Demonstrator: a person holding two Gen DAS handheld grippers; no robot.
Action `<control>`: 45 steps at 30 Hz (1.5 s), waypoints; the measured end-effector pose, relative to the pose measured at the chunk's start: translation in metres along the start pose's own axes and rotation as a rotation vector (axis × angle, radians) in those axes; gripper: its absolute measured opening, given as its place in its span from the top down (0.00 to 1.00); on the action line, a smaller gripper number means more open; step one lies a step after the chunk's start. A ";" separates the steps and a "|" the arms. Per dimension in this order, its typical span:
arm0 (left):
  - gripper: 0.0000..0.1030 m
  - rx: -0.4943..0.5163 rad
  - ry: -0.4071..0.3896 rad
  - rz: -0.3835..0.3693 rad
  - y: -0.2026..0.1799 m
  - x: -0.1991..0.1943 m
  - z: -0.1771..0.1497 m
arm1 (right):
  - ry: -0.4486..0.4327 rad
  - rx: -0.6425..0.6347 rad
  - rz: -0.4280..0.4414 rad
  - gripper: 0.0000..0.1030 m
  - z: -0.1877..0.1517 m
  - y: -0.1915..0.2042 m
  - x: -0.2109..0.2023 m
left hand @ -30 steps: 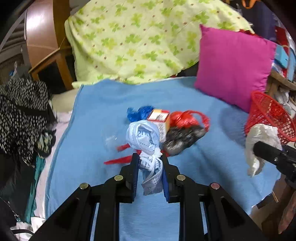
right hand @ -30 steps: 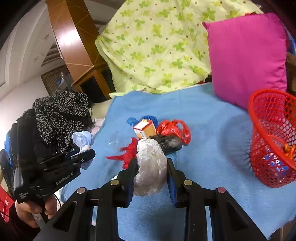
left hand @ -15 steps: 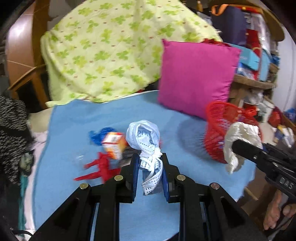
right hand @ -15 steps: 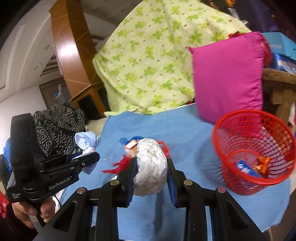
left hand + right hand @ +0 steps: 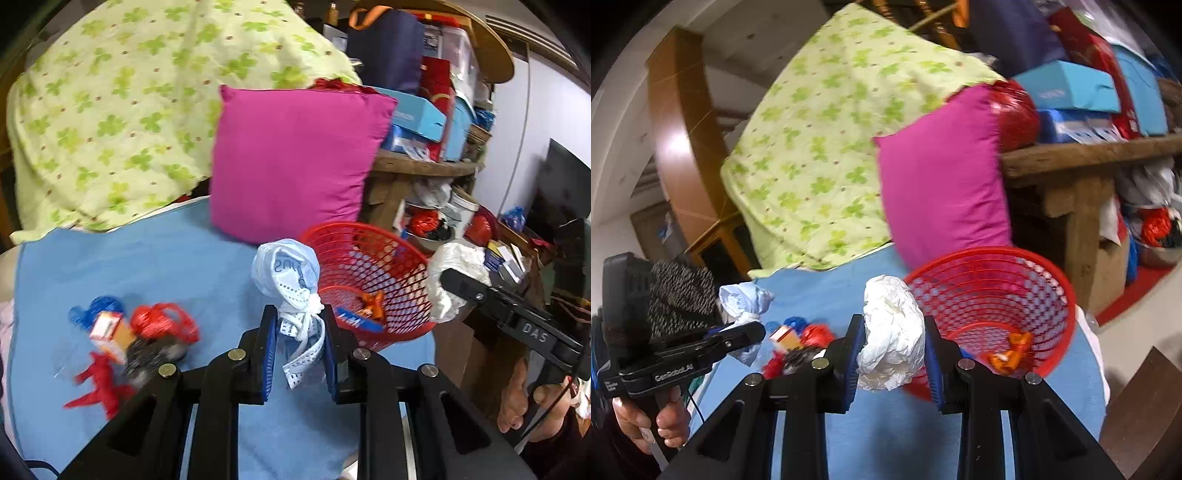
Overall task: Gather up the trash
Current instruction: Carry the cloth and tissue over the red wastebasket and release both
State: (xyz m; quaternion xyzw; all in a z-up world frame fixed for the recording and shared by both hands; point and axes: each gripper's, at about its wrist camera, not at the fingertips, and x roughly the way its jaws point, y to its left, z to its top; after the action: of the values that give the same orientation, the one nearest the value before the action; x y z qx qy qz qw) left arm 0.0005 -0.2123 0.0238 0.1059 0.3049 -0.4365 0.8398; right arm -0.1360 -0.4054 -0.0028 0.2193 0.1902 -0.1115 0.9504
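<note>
Trash pile [image 5: 129, 339] blurred; basket [image 5: 1067, 295] contents partly hidden.

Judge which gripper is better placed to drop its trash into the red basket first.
Right gripper: its crumpled white bag hangs beside the red basket rim. The left gripper's blue bag looks farther back.

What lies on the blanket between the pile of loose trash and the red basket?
In the left wrist view, only bare blue blanket separates the trash pile from the red basket.
</note>
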 end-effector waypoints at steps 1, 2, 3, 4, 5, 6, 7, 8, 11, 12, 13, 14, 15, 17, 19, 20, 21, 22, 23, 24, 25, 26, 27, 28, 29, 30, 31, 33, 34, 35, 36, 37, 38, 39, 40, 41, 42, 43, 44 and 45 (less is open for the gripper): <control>0.77 0.013 -0.003 -0.019 -0.008 0.007 0.006 | 0.001 0.011 -0.006 0.68 0.003 -0.006 0.002; 0.76 0.020 -0.004 -0.028 -0.012 0.011 0.011 | 0.003 0.029 -0.014 0.68 0.006 -0.016 0.005; 0.76 0.030 -0.003 -0.038 -0.018 0.017 0.016 | 0.006 0.045 -0.018 0.68 0.009 -0.024 0.007; 0.76 0.042 0.000 -0.055 -0.026 0.026 0.023 | 0.008 0.057 -0.022 0.68 0.011 -0.029 0.011; 0.75 0.049 0.002 -0.066 -0.031 0.032 0.027 | 0.012 0.071 -0.027 0.68 0.014 -0.036 0.014; 0.75 0.054 0.006 -0.075 -0.035 0.039 0.031 | 0.020 0.089 -0.029 0.68 0.016 -0.044 0.019; 0.75 0.065 0.013 -0.085 -0.041 0.048 0.036 | 0.026 0.098 -0.031 0.66 0.017 -0.048 0.022; 0.74 0.073 0.020 -0.087 -0.045 0.056 0.038 | 0.031 0.108 -0.035 0.66 0.018 -0.053 0.025; 0.67 0.095 0.054 -0.094 -0.055 0.080 0.044 | 0.051 0.135 -0.035 0.65 0.018 -0.065 0.035; 0.55 0.097 0.068 -0.092 -0.057 0.088 0.044 | 0.058 0.141 -0.040 0.65 0.017 -0.069 0.038; 0.50 0.097 0.077 -0.081 -0.058 0.094 0.043 | 0.067 0.148 -0.044 0.61 0.016 -0.071 0.041; 0.45 0.097 0.078 -0.071 -0.057 0.095 0.042 | 0.074 0.155 -0.036 0.43 0.015 -0.073 0.043; 0.44 0.098 0.081 -0.061 -0.057 0.098 0.040 | 0.070 0.165 -0.025 0.34 0.013 -0.075 0.044; 0.43 0.100 0.102 -0.054 -0.054 0.102 0.034 | 0.056 0.156 -0.036 0.31 0.011 -0.075 0.044; 0.42 0.093 0.122 -0.034 -0.050 0.101 0.027 | 0.045 0.144 -0.049 0.31 0.010 -0.072 0.042; 0.41 0.093 0.129 -0.016 -0.048 0.099 0.023 | 0.032 0.150 -0.044 0.31 0.009 -0.071 0.039; 0.40 0.097 0.132 0.003 -0.046 0.096 0.020 | 0.023 0.153 -0.038 0.31 0.008 -0.069 0.037; 0.40 0.105 0.131 0.025 -0.044 0.090 0.016 | 0.010 0.151 -0.035 0.31 0.008 -0.066 0.033; 0.38 0.115 0.128 0.048 -0.043 0.086 0.013 | -0.002 0.143 -0.037 0.31 0.007 -0.062 0.028; 0.37 0.121 0.124 0.076 -0.041 0.079 0.010 | -0.009 0.136 -0.038 0.31 0.006 -0.058 0.025; 0.36 0.128 0.112 0.102 -0.038 0.070 0.006 | -0.017 0.127 -0.035 0.31 0.005 -0.053 0.021; 0.36 0.131 0.102 0.118 -0.036 0.062 0.004 | -0.023 0.120 -0.031 0.31 0.004 -0.048 0.018; 0.35 0.134 0.090 0.135 -0.033 0.054 0.001 | -0.029 0.113 -0.025 0.31 0.003 -0.042 0.014; 0.35 0.139 0.077 0.152 -0.032 0.045 -0.001 | -0.032 0.105 -0.020 0.31 0.002 -0.036 0.011; 0.34 0.140 0.068 0.161 -0.030 0.039 -0.002 | -0.035 0.098 -0.016 0.31 0.001 -0.031 0.008; 0.34 0.141 0.055 0.173 -0.027 0.030 -0.005 | -0.039 0.092 -0.008 0.31 0.000 -0.024 0.004; 0.34 0.144 0.040 0.191 -0.024 0.019 -0.008 | -0.041 0.090 -0.001 0.31 -0.001 -0.019 0.001; 0.34 0.148 0.020 0.219 -0.021 0.004 -0.012 | -0.048 0.083 0.018 0.31 -0.002 -0.007 -0.005; 0.34 0.148 0.012 0.232 -0.018 -0.004 -0.014 | -0.049 0.077 0.022 0.31 -0.001 -0.002 -0.007; 0.34 0.148 0.008 0.242 -0.018 -0.006 -0.013 | -0.051 0.069 0.026 0.31 -0.001 0.005 -0.009; 0.33 0.145 0.000 0.263 -0.015 -0.015 -0.015 | -0.052 0.056 0.033 0.31 -0.001 0.013 -0.012; 0.33 0.142 -0.005 0.277 -0.014 -0.019 -0.016 | -0.052 0.049 0.038 0.31 0.000 0.018 -0.014; 0.33 0.139 -0.011 0.289 -0.012 -0.026 -0.017 | -0.055 0.040 0.044 0.31 0.000 0.026 -0.017; 0.33 0.136 -0.019 0.298 -0.010 -0.032 -0.019 | -0.059 0.030 0.049 0.31 -0.001 0.032 -0.020; 0.33 0.132 -0.026 0.310 -0.007 -0.038 -0.021 | -0.060 0.023 0.053 0.31 0.000 0.037 -0.022; 0.33 0.127 -0.033 0.326 -0.004 -0.044 -0.023 | -0.062 0.014 0.059 0.31 0.000 0.044 -0.025; 0.33 0.122 -0.038 0.337 -0.002 -0.048 -0.023 | -0.062 0.007 0.062 0.31 0.000 0.049 -0.026; 0.33 0.114 -0.045 0.350 0.002 -0.056 -0.025 | -0.062 -0.002 0.067 0.31 0.000 0.055 -0.028; 0.33 0.108 -0.049 0.356 0.005 -0.059 -0.026 | -0.062 -0.009 0.071 0.31 -0.001 0.060 -0.029; 0.33 0.101 -0.054 0.362 0.008 -0.064 -0.027 | -0.062 -0.018 0.076 0.31 -0.001 0.066 -0.031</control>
State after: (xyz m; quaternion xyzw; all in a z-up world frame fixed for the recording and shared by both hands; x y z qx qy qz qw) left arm -0.0323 -0.1531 0.0400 0.1895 0.2358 -0.2956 0.9062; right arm -0.1444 -0.3428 0.0342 0.2144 0.1531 -0.0806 0.9613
